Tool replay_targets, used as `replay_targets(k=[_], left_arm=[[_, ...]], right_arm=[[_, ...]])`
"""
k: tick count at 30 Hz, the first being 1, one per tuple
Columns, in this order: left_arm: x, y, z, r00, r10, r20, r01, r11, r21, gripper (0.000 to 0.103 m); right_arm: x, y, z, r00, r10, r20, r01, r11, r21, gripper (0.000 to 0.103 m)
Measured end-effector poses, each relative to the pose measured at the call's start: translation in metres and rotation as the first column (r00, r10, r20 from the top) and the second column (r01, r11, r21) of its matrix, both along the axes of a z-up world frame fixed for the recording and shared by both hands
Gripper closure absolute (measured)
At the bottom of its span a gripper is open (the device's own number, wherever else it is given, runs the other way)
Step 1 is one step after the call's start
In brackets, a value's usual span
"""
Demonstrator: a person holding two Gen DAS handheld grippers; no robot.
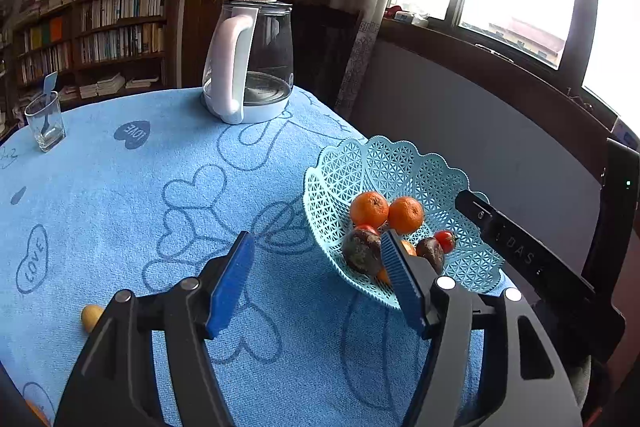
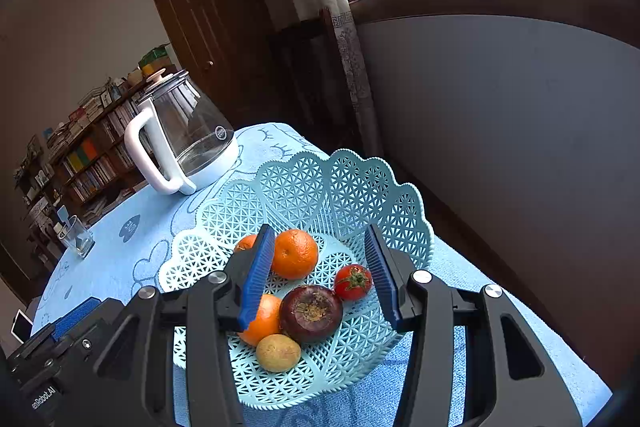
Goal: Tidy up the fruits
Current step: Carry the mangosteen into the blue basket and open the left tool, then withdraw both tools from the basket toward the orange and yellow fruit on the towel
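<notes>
A light blue lattice basket (image 2: 304, 187) (image 1: 360, 163) stands at the table's right edge. It holds oranges (image 2: 295, 253) (image 1: 369, 209), a dark purple mangosteen (image 2: 311, 313) (image 1: 362, 251), a small red tomato (image 2: 352, 281) (image 1: 445, 240) and a yellow-brown round fruit (image 2: 278, 352). My right gripper (image 2: 320, 279) is open and empty, hovering above the fruit in the basket. My left gripper (image 1: 316, 283) is open and empty, above the cloth just left of the basket. A small yellow fruit (image 1: 92, 317) lies on the cloth by the left gripper's left side.
A blue towel with heart prints (image 1: 140, 195) covers the table. A glass kettle with a white handle (image 1: 248, 59) (image 2: 180, 139) stands at the back. A drinking glass with a spoon (image 1: 45, 121) (image 2: 78, 235) stands at the far left. A wall and window lie beyond the right edge.
</notes>
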State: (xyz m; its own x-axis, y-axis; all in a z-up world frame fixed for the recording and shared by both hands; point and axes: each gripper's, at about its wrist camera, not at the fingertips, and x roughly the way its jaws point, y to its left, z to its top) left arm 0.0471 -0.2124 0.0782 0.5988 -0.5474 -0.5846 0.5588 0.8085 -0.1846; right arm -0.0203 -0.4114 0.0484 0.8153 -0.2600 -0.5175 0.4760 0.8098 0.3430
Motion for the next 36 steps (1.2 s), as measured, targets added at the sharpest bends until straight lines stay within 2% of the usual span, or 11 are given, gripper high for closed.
replay_targets(k=[2, 4, 9, 10, 11, 19, 27, 32, 36], left_arm=[[-0.002, 0.004, 0.002, 1.000, 0.018, 0.014, -0.018, 1.000, 0.008, 0.028], [-0.004, 0.008, 0.004, 0.999, 0.032, 0.027, -0.032, 0.999, 0.009, 0.023], [-0.005, 0.020, 0.008, 0.997, 0.073, 0.034, -0.073, 0.997, 0.011, 0.022], [-0.005, 0.023, 0.010, 0.996, 0.086, 0.039, -0.087, 0.996, 0.016, 0.013], [-0.006, 0.026, 0.011, 0.994, 0.100, 0.048, -0.101, 0.995, 0.019, 0.010], [-0.007, 0.054, 0.021, 0.981, 0.175, 0.087, -0.176, 0.984, 0.008, 0.010], [-0.006, 0.089, 0.030, 0.958, 0.266, 0.109, -0.266, 0.964, -0.015, 0.010], [-0.010, 0.106, 0.035, 0.936, 0.319, 0.147, -0.321, 0.947, -0.010, 0.010], [-0.016, 0.117, 0.039, 0.919, 0.352, 0.178, -0.356, 0.934, -0.009, 0.010]], right_arm=[[-0.001, -0.001, 0.001, 1.000, -0.001, 0.003, 0.001, 1.000, 0.002, 0.042], [-0.003, 0.000, 0.003, 1.000, -0.002, 0.013, 0.002, 1.000, 0.001, 0.039], [-0.006, 0.001, 0.012, 0.999, 0.019, 0.040, -0.020, 1.000, 0.013, 0.035], [-0.006, 0.002, 0.014, 0.999, 0.027, 0.045, -0.028, 0.999, 0.016, 0.035], [-0.007, 0.004, 0.016, 0.998, 0.036, 0.050, -0.037, 0.999, 0.019, 0.034], [-0.010, 0.027, 0.032, 0.989, 0.121, 0.079, -0.121, 0.993, -0.006, 0.031], [-0.017, 0.050, 0.047, 0.977, 0.177, 0.117, -0.169, 0.982, -0.079, 0.021], [-0.023, 0.064, 0.056, 0.949, 0.257, 0.182, -0.240, 0.965, -0.108, 0.005], [-0.027, 0.075, 0.064, 0.919, 0.320, 0.231, -0.297, 0.946, -0.132, 0.003]])
